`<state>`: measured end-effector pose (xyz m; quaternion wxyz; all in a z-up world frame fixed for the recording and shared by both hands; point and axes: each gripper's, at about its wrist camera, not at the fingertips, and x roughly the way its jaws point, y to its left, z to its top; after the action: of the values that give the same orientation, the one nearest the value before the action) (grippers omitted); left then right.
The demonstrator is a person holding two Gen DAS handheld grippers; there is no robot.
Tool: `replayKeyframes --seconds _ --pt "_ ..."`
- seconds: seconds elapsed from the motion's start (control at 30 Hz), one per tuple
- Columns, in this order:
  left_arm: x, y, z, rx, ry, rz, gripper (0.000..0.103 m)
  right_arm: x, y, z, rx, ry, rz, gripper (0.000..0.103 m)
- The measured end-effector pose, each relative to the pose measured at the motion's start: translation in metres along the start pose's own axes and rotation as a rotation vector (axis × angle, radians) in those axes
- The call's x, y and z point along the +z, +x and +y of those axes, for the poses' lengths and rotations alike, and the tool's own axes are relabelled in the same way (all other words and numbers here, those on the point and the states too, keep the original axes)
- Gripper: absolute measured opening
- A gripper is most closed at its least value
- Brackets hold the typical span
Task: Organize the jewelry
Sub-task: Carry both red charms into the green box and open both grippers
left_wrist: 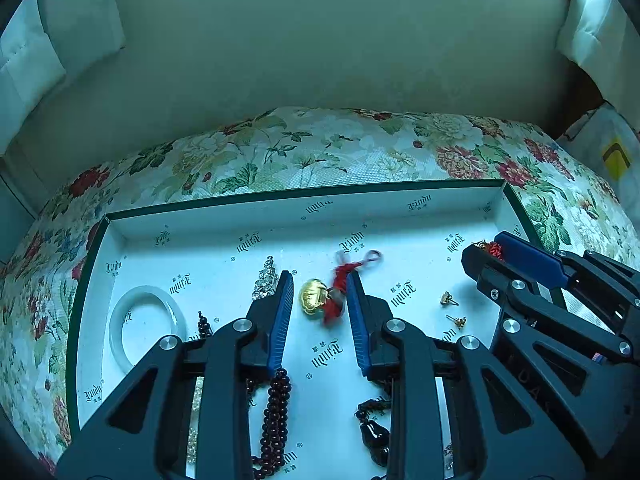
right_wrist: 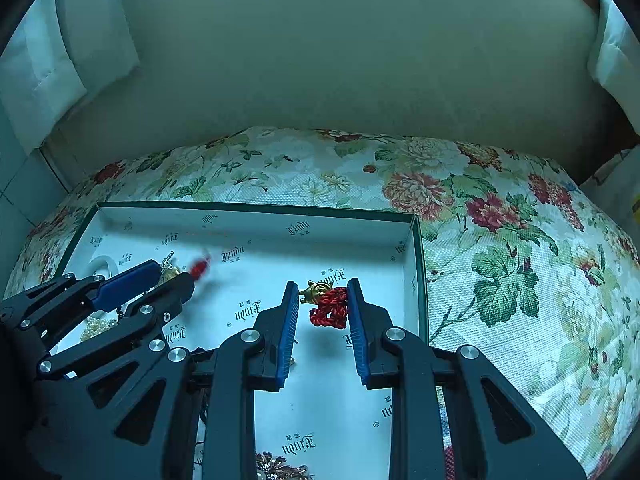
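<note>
Your left gripper (left_wrist: 318, 294) stands over the white-lined box (left_wrist: 280, 210), its fingers narrowly parted. A gold charm on red knotted cord (left_wrist: 320, 298) lies between them; its cord end is blurred, and no pad presses on it.

Your right gripper (right_wrist: 323, 302) sits near the box's right wall, fingers also narrow. A second gold charm with red knot (right_wrist: 330, 306) is between them, the knot touching the right-hand pad; whether it is truly clamped cannot be told from these views.

Clutter around your left gripper:
- a white bangle (left_wrist: 146, 322) to the left, lying flat on the lining
- a silver sparkling piece (left_wrist: 266, 280) just beside the left finger
- a dark red bead strand (left_wrist: 276, 412) running beneath the gripper body
- two small gold ear studs (left_wrist: 452, 308) to the right, between your two grippers
- a dark pendant (left_wrist: 374, 436), partly hidden by the right finger

A pearl cluster (right_wrist: 96, 328) lies under the left gripper's body as seen from the right wrist.

The box rests on a floral cushion (right_wrist: 500, 240).
</note>
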<state>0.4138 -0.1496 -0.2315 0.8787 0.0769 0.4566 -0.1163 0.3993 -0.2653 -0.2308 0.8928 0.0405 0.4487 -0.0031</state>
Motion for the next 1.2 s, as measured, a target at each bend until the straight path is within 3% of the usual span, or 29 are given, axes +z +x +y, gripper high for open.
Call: replayKeyframes --seconds 0.07,0.73,0.87,1.2 --pt "0.000 -0.001 0.001 0.006 -0.007 -0.003 0.039 0.000 0.000 0.000 -0.004 -0.004 0.001 0.026" --pt "0.001 -0.004 0.009 0.007 -0.044 -0.005 0.059 0.001 -0.001 -0.007 0.001 0.038 -0.002 0.028" --pt "0.003 -0.005 0.015 0.017 -0.061 -0.010 0.065 0.000 -0.003 -0.011 -0.005 0.056 -0.009 0.043" --pt "0.000 -0.012 0.029 0.063 -0.079 -0.028 0.085 0.006 -0.014 -0.009 -0.026 0.039 -0.045 0.061"
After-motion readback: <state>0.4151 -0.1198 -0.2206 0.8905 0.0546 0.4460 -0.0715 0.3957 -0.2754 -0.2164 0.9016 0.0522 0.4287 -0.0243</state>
